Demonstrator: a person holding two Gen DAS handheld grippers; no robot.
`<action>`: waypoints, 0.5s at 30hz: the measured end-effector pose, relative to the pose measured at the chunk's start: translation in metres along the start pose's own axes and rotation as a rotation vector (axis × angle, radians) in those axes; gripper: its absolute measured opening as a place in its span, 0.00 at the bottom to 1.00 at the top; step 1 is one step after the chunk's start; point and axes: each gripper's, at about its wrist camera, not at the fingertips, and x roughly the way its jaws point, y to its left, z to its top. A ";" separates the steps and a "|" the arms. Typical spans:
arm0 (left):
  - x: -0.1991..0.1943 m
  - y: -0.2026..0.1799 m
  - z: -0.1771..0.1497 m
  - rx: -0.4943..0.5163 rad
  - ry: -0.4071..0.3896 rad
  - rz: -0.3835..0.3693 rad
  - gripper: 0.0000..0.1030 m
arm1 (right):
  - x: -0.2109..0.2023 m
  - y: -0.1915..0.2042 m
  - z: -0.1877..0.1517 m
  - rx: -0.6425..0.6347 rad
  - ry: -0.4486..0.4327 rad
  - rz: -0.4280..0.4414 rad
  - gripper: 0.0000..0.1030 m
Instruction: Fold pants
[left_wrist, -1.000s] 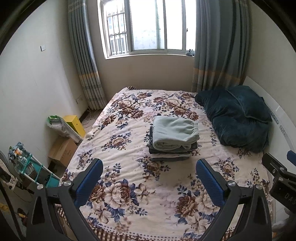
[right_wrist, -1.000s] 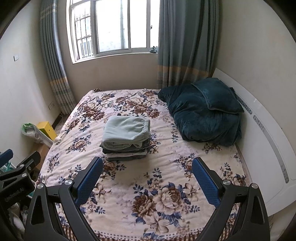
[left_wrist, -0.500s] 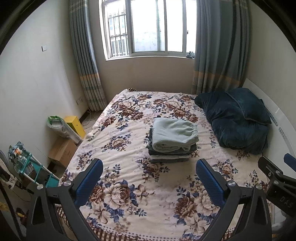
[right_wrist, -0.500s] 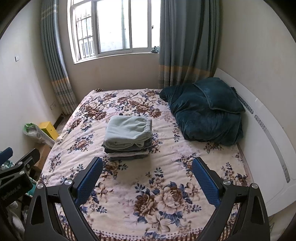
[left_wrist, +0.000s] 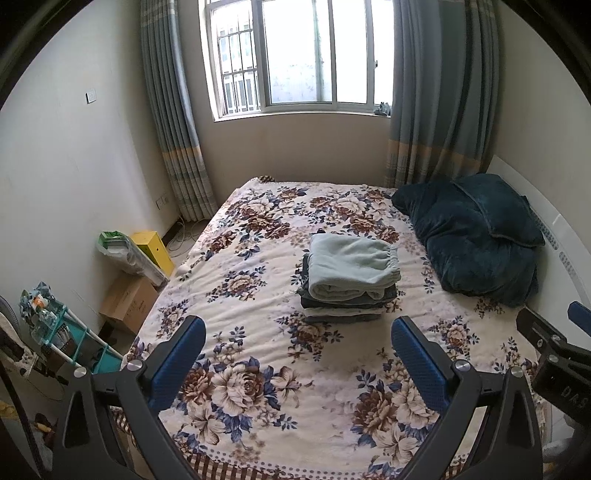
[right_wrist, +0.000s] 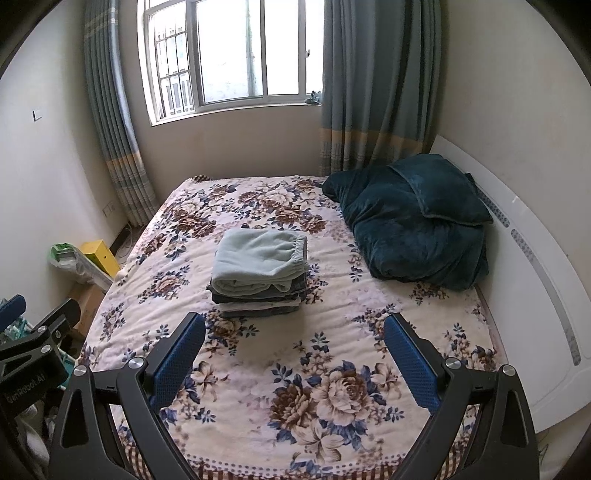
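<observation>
floral bed (left_wrist: 258, 387) bears folded pants (left_wrist: 352, 267) atop a stack; left gripper (left_wrist: 297, 350) and right gripper (right_wrist: 293, 347) jaws released, empty.

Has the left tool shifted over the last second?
Yes. The left tool has drawn back: the folded stack and window look smaller and farther.

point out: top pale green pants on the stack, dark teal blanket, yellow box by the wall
pale green pants (right_wrist: 258, 254), right wrist view, middle of folded top face.
dark teal blanket (right_wrist: 410, 229), right wrist view, centre of the heap.
yellow box (left_wrist: 153, 247), left wrist view, its front side.
</observation>
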 end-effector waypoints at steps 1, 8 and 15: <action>0.000 0.000 0.000 0.002 0.000 0.002 1.00 | 0.000 0.000 0.000 0.001 0.001 0.000 0.96; 0.000 -0.002 0.001 0.004 -0.006 0.005 1.00 | 0.000 0.000 -0.001 -0.001 0.003 0.006 0.96; -0.001 -0.003 0.003 0.004 -0.019 0.006 1.00 | 0.001 0.000 0.000 -0.003 0.008 0.009 0.96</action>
